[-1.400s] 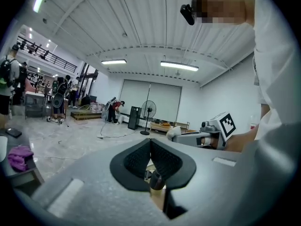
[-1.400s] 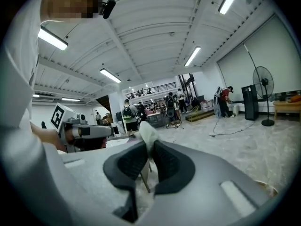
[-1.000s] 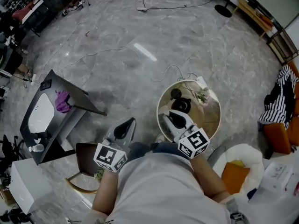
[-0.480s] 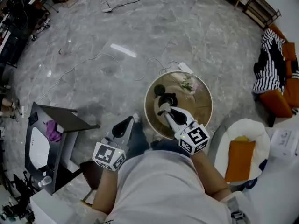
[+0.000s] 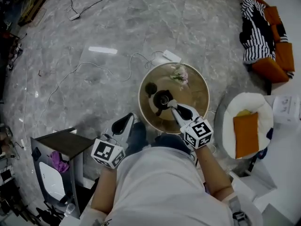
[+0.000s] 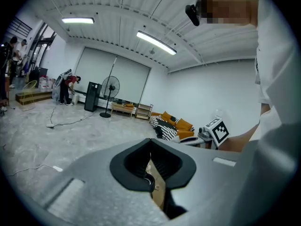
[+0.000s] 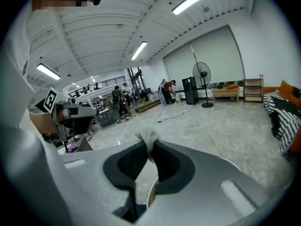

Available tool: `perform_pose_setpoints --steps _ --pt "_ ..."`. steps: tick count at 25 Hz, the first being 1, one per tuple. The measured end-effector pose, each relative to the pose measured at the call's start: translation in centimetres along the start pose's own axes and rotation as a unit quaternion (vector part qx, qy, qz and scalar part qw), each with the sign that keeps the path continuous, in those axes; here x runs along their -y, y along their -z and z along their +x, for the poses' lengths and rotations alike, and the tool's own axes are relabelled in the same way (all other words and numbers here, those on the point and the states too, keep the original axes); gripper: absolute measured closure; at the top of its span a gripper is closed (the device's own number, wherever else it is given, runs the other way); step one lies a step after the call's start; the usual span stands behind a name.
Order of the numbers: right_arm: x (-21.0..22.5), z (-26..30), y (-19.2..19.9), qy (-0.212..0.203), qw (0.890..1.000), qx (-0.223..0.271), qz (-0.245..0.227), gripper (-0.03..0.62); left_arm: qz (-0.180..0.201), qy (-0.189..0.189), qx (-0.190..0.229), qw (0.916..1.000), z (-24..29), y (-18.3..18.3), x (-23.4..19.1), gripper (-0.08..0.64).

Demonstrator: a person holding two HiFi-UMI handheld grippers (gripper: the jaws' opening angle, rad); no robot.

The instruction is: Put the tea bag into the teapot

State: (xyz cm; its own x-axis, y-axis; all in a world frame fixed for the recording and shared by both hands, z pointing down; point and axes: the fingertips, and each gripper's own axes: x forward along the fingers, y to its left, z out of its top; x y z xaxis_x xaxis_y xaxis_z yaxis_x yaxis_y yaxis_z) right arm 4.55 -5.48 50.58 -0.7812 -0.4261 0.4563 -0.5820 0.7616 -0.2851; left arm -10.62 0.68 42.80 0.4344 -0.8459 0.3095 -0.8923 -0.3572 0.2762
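Observation:
A black teapot (image 5: 163, 98) stands open on the round golden table (image 5: 195, 100), with its lid (image 5: 151, 88) lying just to its left. My right gripper (image 5: 172, 105) reaches over the table's near side, its tips right beside the teapot's mouth. It is shut on a white tea bag (image 5: 170, 102); in the right gripper view the tea bag (image 7: 147, 139) pokes up between the closed jaws of the right gripper (image 7: 149, 147). My left gripper (image 5: 126, 122) hangs off the table's left edge over the floor. In its own view the left gripper (image 6: 150, 144) is shut and holds nothing.
A small bunch of flowers (image 5: 179, 74) lies at the table's far side. A white round seat with an orange cushion (image 5: 246, 133) stands to the right. A dark stand (image 5: 66, 142) is at the lower left. Cables (image 5: 123, 70) and a power strip (image 5: 171, 56) lie on the marble floor.
The head view has swung, so the table now sits higher in the picture. My right gripper has carried the tea bag from the table's near edge up to the teapot. The left gripper stays beside the table.

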Motion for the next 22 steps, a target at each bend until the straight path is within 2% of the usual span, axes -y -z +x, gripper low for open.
perform_pose_setpoints --steps 11,22 --pt "4.4 4.8 6.3 0.081 0.994 -0.069 0.037 0.552 0.011 0.079 -0.060 0.9950 3.3 1.0 -4.2 0.552" --pt "7.3 9.5 14.8 0.118 0.978 -0.154 0.072 0.552 0.016 0.115 -0.099 0.9883 4.8 1.7 -6.6 0.552"
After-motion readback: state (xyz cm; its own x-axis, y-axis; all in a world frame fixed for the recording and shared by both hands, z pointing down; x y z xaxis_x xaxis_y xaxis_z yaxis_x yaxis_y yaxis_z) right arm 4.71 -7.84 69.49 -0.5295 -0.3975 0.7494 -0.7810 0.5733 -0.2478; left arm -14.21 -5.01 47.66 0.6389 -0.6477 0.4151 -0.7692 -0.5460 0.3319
